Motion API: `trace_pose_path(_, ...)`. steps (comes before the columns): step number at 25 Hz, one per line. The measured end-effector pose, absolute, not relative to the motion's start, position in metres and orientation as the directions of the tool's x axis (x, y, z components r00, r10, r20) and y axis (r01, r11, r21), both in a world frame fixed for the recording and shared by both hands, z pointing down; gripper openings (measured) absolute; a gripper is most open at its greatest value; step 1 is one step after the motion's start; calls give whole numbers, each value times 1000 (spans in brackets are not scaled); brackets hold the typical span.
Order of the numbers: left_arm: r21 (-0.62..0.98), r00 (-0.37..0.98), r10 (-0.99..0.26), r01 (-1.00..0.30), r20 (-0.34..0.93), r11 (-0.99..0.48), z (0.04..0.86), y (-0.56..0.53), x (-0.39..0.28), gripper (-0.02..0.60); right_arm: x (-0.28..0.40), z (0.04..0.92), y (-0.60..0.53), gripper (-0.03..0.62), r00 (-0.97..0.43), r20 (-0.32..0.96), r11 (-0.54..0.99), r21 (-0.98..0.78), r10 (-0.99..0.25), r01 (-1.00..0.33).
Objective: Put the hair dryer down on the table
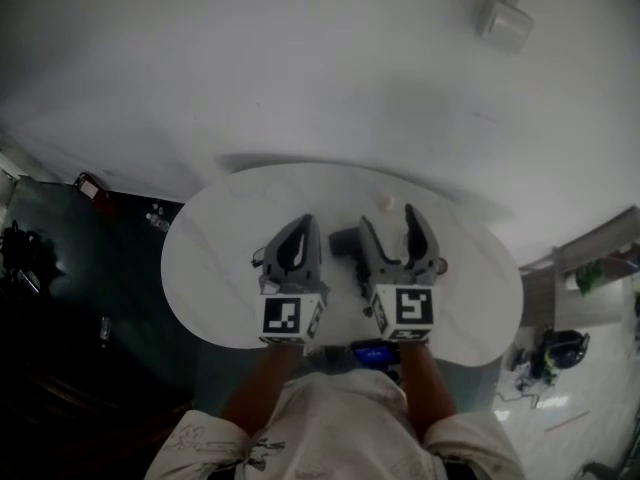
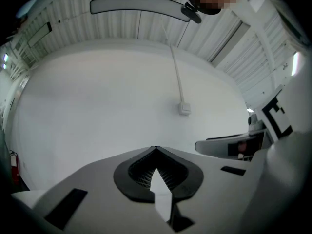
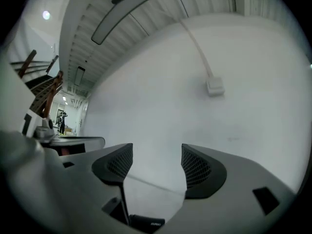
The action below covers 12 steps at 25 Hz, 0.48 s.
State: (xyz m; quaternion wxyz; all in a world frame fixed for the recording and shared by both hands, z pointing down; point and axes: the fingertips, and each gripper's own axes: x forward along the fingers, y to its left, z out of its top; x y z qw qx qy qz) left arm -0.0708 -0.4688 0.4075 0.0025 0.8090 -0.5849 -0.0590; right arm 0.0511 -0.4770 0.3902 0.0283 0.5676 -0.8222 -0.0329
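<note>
White table holding the dark dryer near its middle, right tongs gaping wide just right of it, gripping nothing, left tongs pinching together, empty, sitting left of it.

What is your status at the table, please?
Left hand-held gripper shut, empty. Right hand-held gripper open, gripping nothing. Hair dryer down on table, by right one's left jaw. Small white object just beyond.

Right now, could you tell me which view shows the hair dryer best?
The head view: the hair dryer lies on the white table beside the right gripper. The right gripper view catches only a dark sliver; the left gripper view, nothing.
</note>
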Motion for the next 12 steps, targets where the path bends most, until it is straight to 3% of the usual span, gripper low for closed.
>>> trace_pose_path(3, 61, 311, -943, -946, -116, -319, 398, -470, -70, -3, 50, 352, -462, 305, -341, -118, 318, 179, -933, -931)
trace_pose_path(8, 45, 314, -941, -946, -127, -321, 391, -471, -67, -3, 48, 340, -453, 302, -351, -158, 310, 235, -923, -921)
trace_pose_path(12, 49, 319, -940, -944, -120, -326, 393, -471, -63, -3, 55, 342, -451, 170, -346, -165, 307, 222, -924, -925)
